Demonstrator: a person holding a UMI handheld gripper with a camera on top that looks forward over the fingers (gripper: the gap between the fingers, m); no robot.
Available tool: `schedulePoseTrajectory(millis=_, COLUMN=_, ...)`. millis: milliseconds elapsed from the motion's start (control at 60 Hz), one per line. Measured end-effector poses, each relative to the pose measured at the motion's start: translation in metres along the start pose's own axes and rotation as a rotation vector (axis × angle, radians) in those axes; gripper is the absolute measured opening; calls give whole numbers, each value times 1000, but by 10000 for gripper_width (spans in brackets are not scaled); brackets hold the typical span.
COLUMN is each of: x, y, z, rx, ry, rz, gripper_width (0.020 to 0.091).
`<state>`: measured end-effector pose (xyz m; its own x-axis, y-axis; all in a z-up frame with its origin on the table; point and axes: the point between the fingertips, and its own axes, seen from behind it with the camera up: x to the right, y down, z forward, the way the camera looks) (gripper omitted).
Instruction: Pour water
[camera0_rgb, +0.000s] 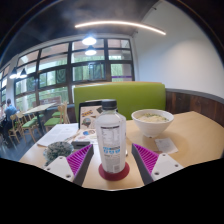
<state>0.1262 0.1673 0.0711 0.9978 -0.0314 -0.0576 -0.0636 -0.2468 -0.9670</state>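
— Where does the clear plastic water bottle (111, 135) stand?
— Upright between the spread fingers of the gripper (112, 152), a gap at each side, on a round red coaster (113, 172) on the pale wooden table (195, 140).
— And ahead of the jaws?
— Beyond the right finger, a white round bowl (152, 121). Just beyond the left finger, a dark dish of greens (58, 152).
— Behind the bottle?
— A small upright printed card (88, 113), slightly left. Past the table's far edge, a green upholstered bench back (120, 95).

The water bottle (111, 140) blocks the way straight ahead (bowl (152, 121) beyond-right), with bare table (195, 140) farther right.
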Motion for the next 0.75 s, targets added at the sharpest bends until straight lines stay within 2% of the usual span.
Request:
schedulePoseTrajectory(millis=150, x=-19, y=-3, z=-62, rx=-6, ry=-54, rz=-23, gripper_width=830)
schedulePoseTrajectory(millis=333, x=-37, y=-17, z=-180, rx=25, ry=-94, rz=-1, gripper_width=829)
schedulePoseTrajectory(millis=550, x=-47, y=-11, z=-315, rx=36, ry=-168, rz=71, gripper_width=831)
schedulePoseTrajectory(millis=750, x=-39, y=-13, z=-400, rx=119, ry=-171, rz=53, gripper_width=831)
